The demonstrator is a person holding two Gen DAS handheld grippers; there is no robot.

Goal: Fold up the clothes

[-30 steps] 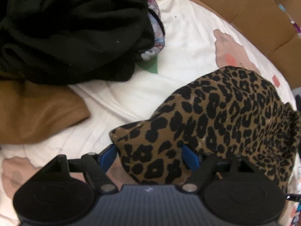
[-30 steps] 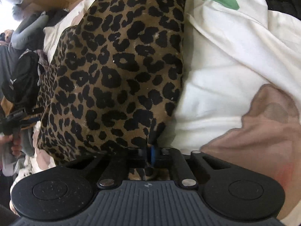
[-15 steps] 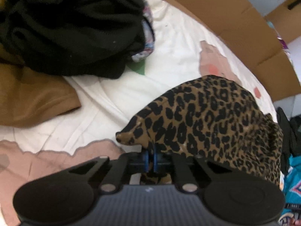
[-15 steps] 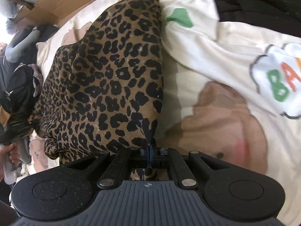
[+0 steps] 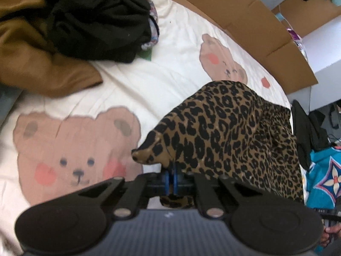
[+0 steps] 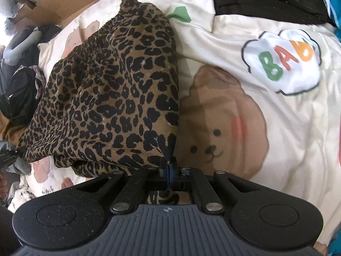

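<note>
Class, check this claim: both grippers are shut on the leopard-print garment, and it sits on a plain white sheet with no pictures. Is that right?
Not quite. The sheet is not plain: the left wrist view shows bears printed on it. The rest holds: the left gripper and right gripper are shut on the leopard-print garment.

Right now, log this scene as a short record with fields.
garment: leopard-print garment, partly lifted off the bedsheet
left gripper: shut on a corner of it
right gripper: shut on another corner
bedsheet: cream, bear print
other clothes: black pile on a brown garment, apart from the leopard piece
backdrop: cardboard along the bed's far edge
</note>
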